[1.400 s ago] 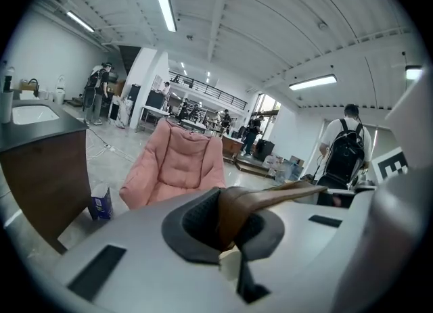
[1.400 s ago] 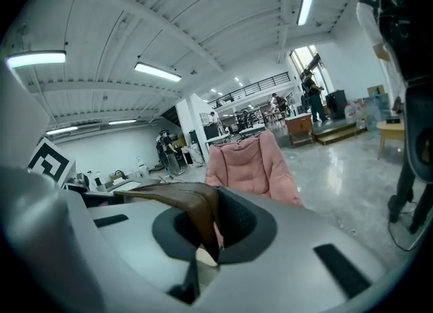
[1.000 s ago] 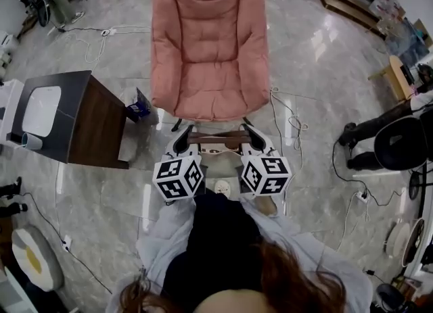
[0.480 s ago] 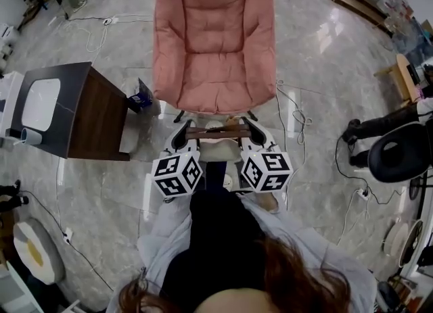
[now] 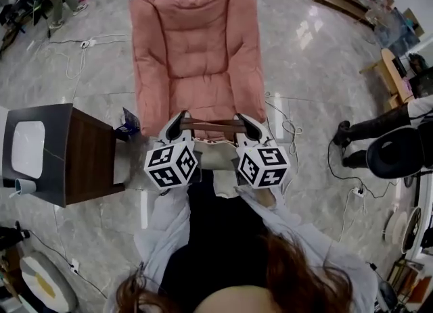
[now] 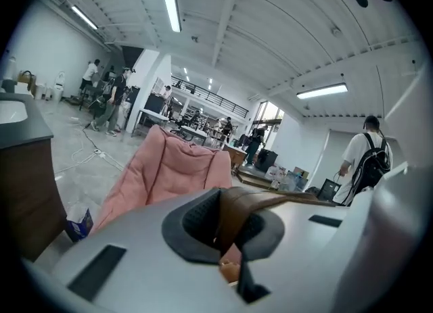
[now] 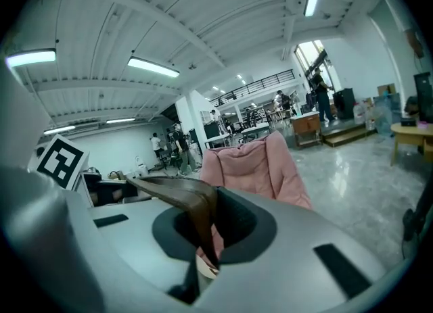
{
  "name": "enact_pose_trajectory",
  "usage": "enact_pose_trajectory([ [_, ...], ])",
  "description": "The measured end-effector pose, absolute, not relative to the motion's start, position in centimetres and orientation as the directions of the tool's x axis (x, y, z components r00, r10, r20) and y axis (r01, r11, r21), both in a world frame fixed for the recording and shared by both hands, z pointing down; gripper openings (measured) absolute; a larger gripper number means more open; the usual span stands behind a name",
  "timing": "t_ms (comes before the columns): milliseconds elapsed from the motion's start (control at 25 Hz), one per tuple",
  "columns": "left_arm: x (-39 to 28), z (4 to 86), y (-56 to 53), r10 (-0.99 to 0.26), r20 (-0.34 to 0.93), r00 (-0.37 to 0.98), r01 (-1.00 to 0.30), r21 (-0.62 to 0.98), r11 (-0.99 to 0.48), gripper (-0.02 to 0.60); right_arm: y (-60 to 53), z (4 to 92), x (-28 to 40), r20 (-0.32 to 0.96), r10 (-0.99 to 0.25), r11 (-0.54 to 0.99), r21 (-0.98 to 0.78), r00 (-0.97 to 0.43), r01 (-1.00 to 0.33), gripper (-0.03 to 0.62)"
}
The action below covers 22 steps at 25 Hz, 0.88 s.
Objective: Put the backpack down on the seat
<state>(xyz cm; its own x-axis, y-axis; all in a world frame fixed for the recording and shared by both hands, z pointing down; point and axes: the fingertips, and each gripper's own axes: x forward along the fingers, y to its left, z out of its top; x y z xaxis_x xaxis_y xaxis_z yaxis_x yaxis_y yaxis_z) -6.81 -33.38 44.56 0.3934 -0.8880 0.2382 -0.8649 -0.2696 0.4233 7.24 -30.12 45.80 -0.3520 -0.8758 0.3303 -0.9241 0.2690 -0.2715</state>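
Evidently, a brown strap (image 5: 210, 124) is held stretched level between the two grippers. The left gripper (image 5: 177, 124) is clamped on its left end and the right gripper (image 5: 242, 124) on its right end, each pair of jaws being closed tight on the strap (both gripper views show it pinched between the dark pads). The cream backpack (image 5: 218, 159) is hung below this strap, between the two marker cubes and close to the person's body. It is carried at the near edge of the pink cushioned armchair (image 5: 196, 41) and has not been laid on the seat. A dark wooden side table (image 5: 88, 163) is seen to the left, with a pale cup (image 5: 24, 186) at its near left corner. A small blue carton (image 5: 127, 126) is set on the floor between the table and the armchair. Loose cables (image 5: 291, 129) are spread over the marble floor to the right.
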Motion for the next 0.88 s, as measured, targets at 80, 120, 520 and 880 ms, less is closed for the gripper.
enact_pose_trajectory([
  [80, -6.3, 44.4, -35.8, -0.876, 0.244, 0.417, -0.858, 0.423, -0.291, 0.015, -32.3, 45.5, 7.6, 0.339, -0.88, 0.247, -0.273, -0.333, -0.93, 0.009],
  [120, -6.1, 44.2, -36.9, -0.871, 0.244, 0.427, -0.856, 0.421, -0.301, 0.015, -33.3, 45.5, 7.8, 0.345, -0.88, 0.237, -0.274, -0.326, -0.932, 0.009],
  [520, -5.5, 43.3, -47.7, -0.839, 0.245, 0.486, -0.838, 0.401, -0.369, 0.015, -43.1, 45.1, 8.0, 0.347, -0.896, 0.183, -0.279, -0.277, -0.943, 0.008],
  [880, -4.1, 43.8, -56.3, -0.798, 0.27, 0.539, -0.82, 0.385, -0.424, 0.015, -50.1, 45.5, 8.8, 0.354, -0.909, 0.118, -0.287, -0.22, -0.951, 0.009],
])
